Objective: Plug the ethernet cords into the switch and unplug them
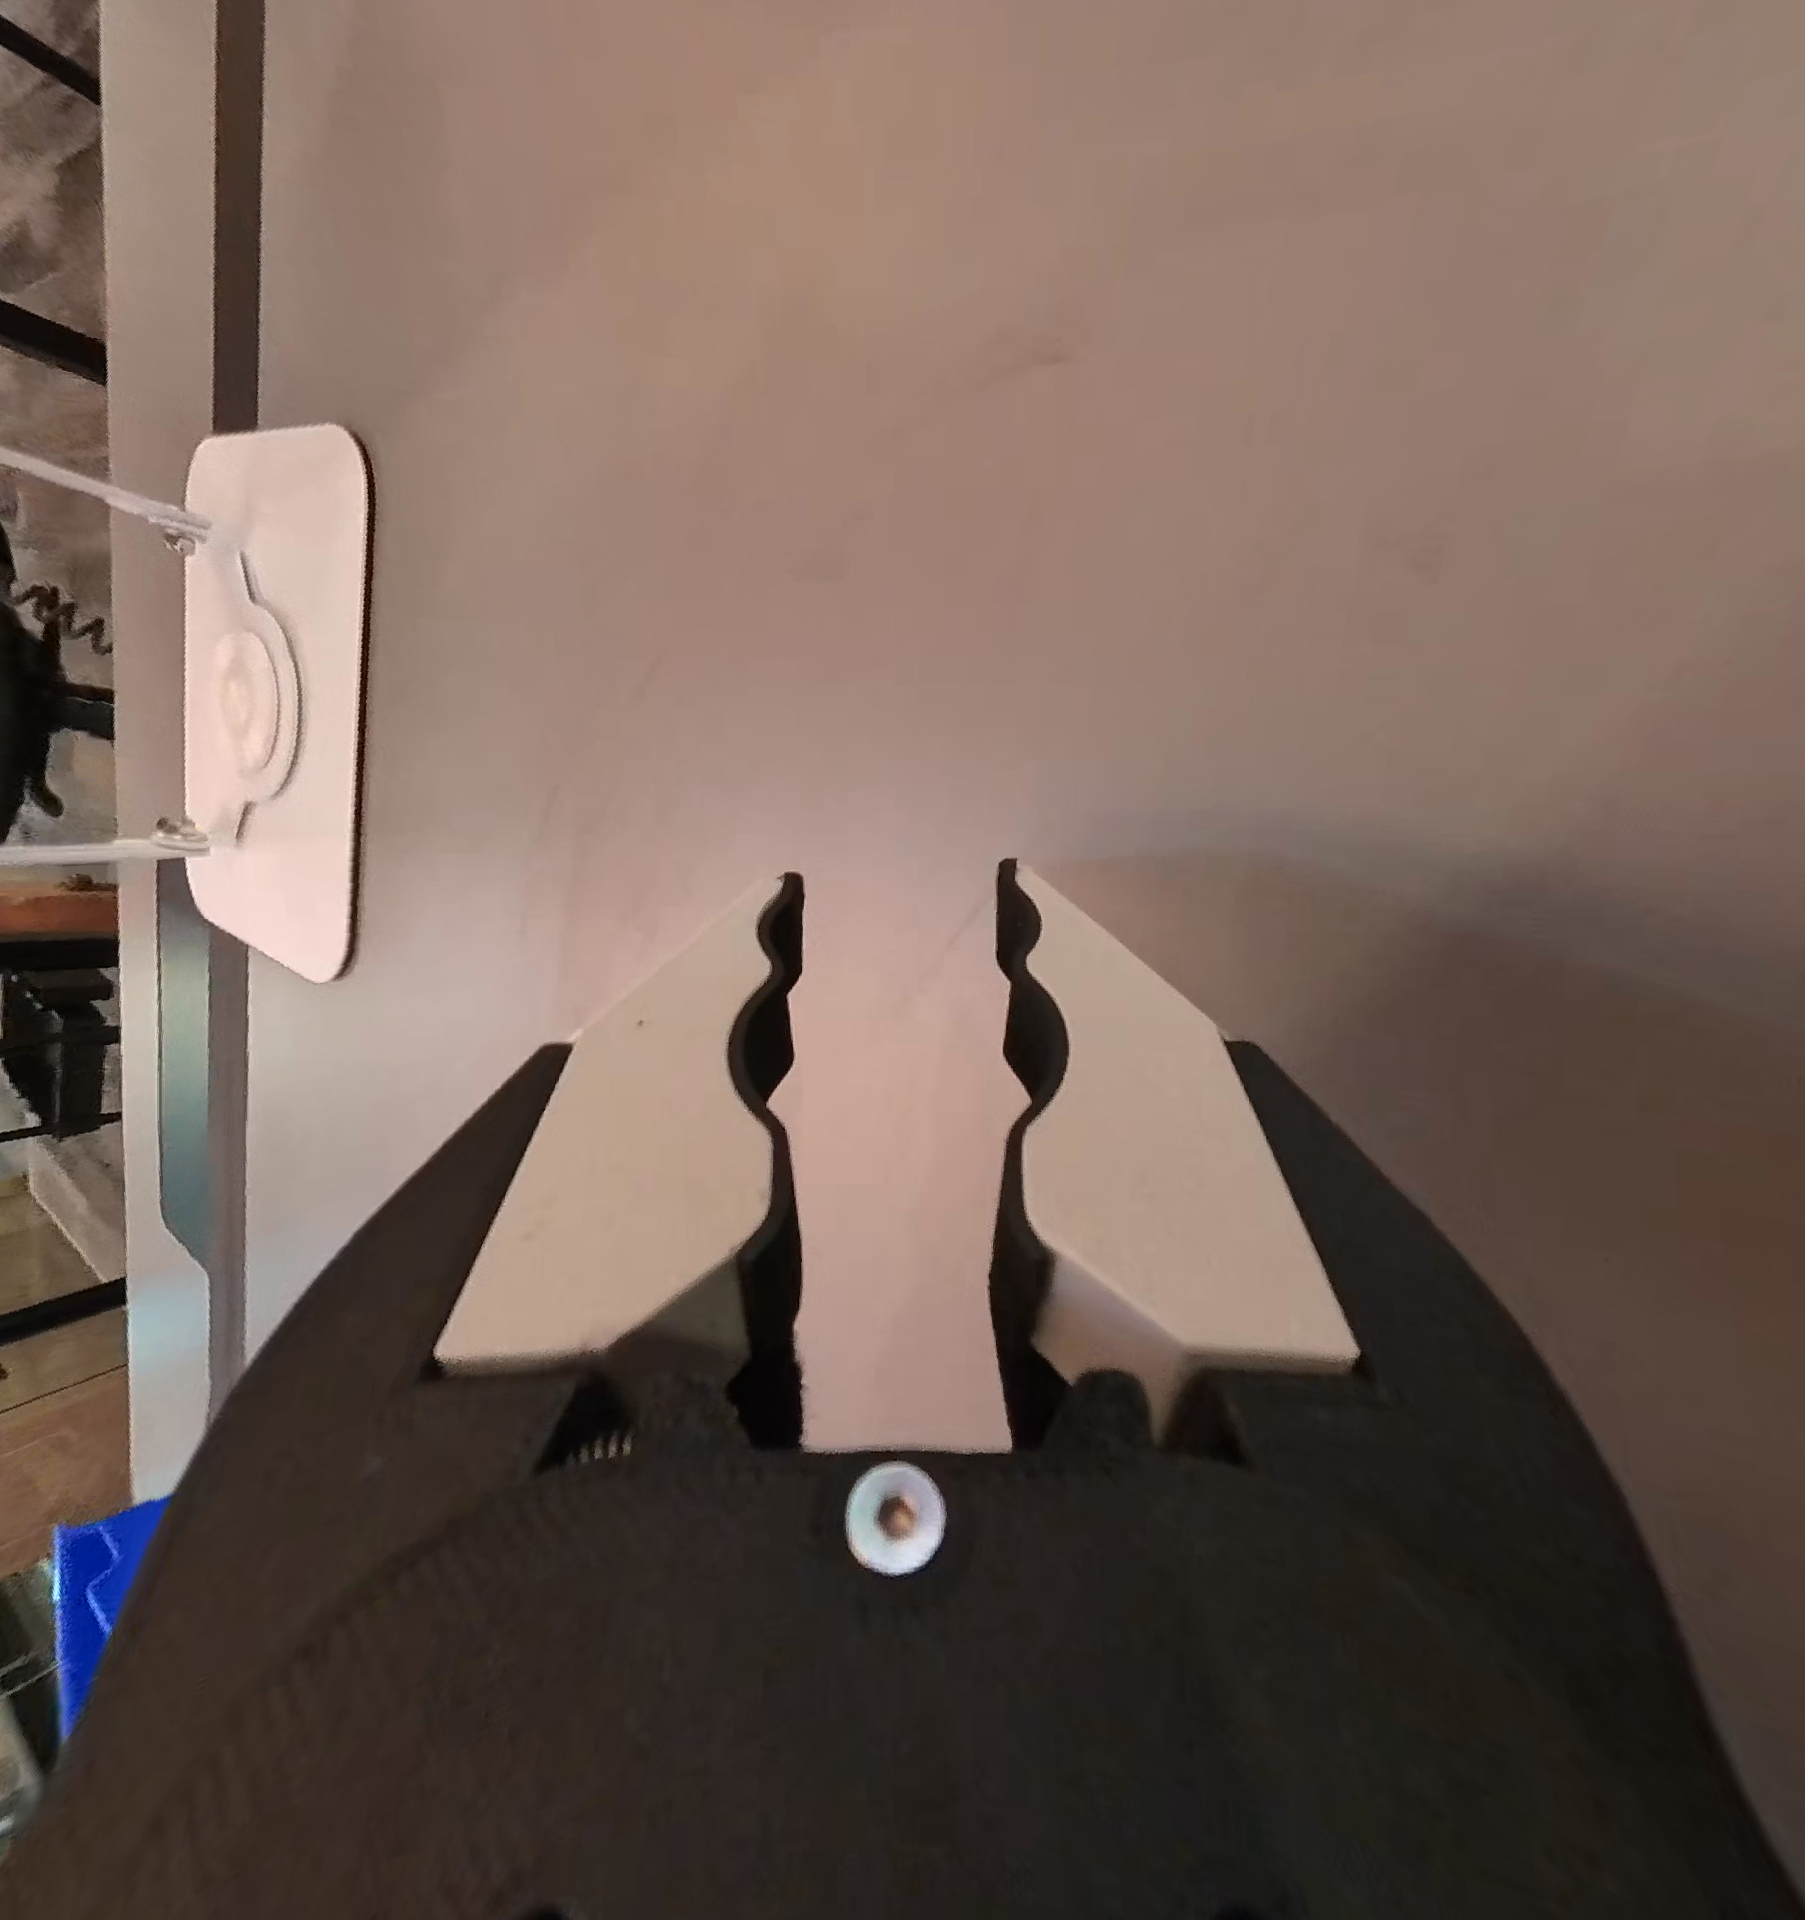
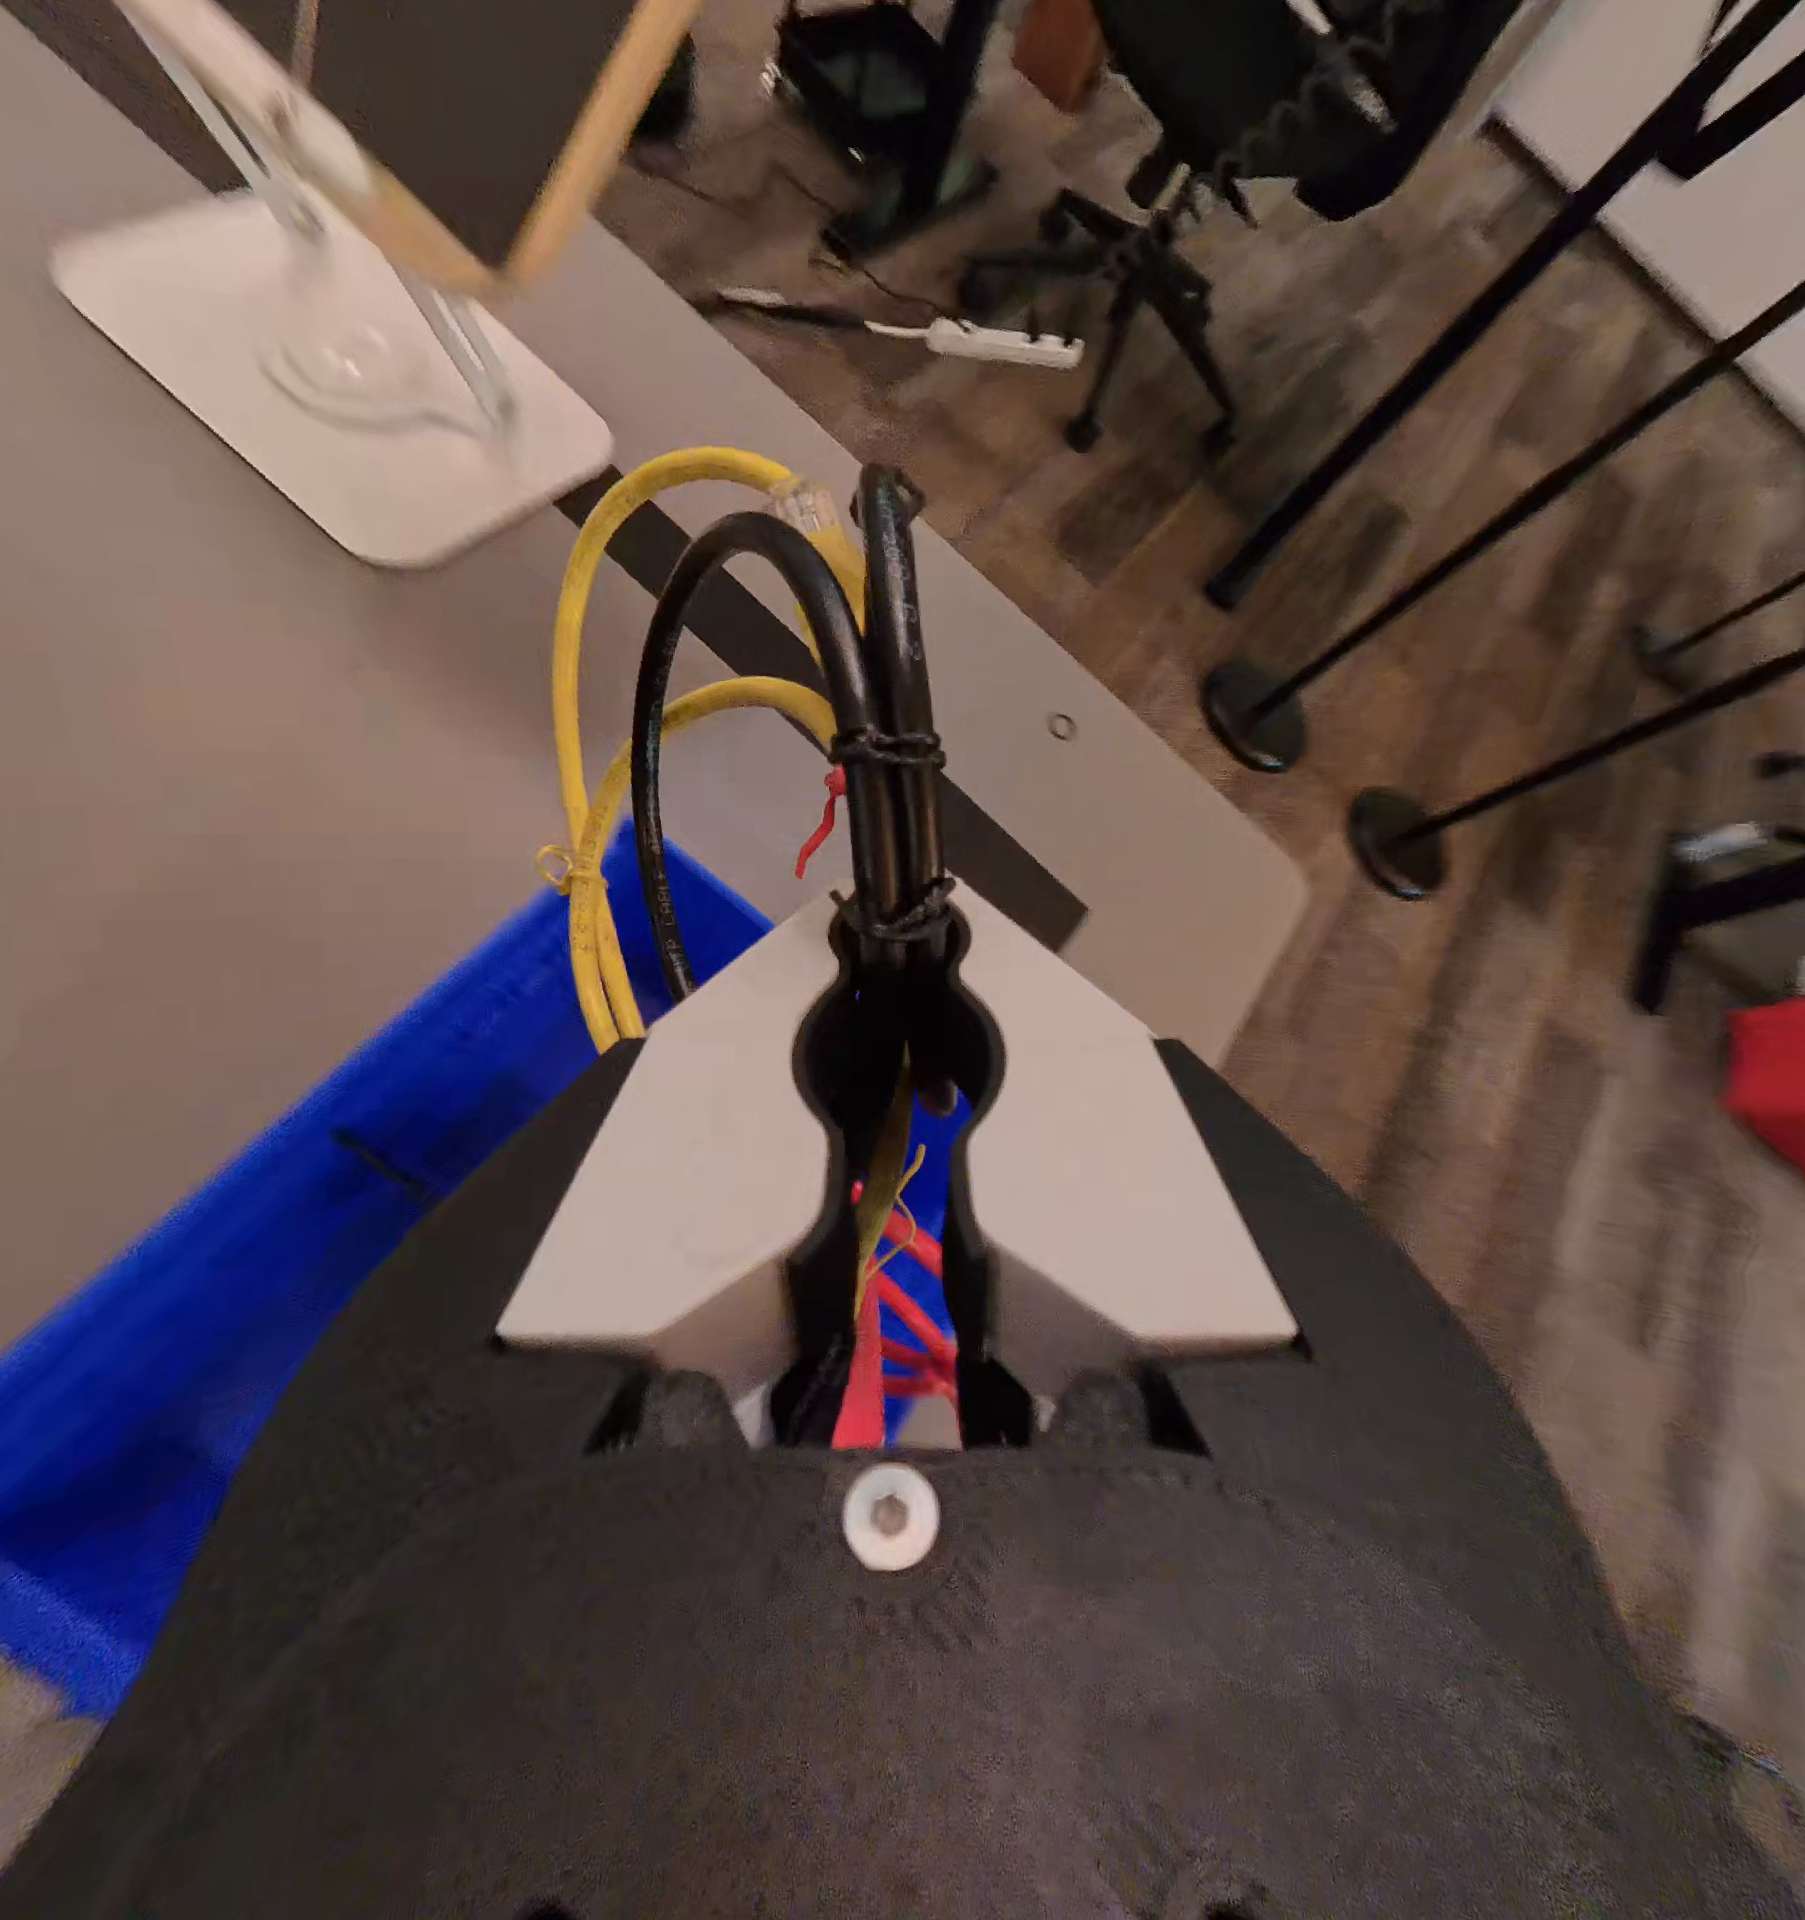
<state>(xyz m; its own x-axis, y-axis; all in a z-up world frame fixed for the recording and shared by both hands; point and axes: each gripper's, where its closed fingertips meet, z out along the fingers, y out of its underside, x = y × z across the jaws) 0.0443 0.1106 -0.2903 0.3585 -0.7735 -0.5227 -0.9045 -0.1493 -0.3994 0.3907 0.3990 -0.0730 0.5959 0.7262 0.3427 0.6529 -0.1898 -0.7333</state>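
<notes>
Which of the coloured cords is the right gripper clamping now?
The black cord, a bundle bound with ties, sits between the right gripper fingers. The yellow cord loops free beside it; the red cord lies below.

In the right wrist view, the red cords (image 2: 893, 1340) show only through the gap between the tongs' fingers, the rest hidden. The blue bin (image 2: 285, 1226) runs off at 8 o'clock, and the floor (image 2: 1500, 1195) at 3 o'clock is blurred.

Black cord bundle (image 2: 893, 665) bound with black ties, yellow cord (image 2: 578, 665) left of it, red cord (image 2: 903, 1299) nearer (partly hidden), bright blue bin (image 2: 254, 1247) on pale grey table (image 2: 150, 727); wood-grain brown floor (image 2: 1449, 1039) far right
</notes>
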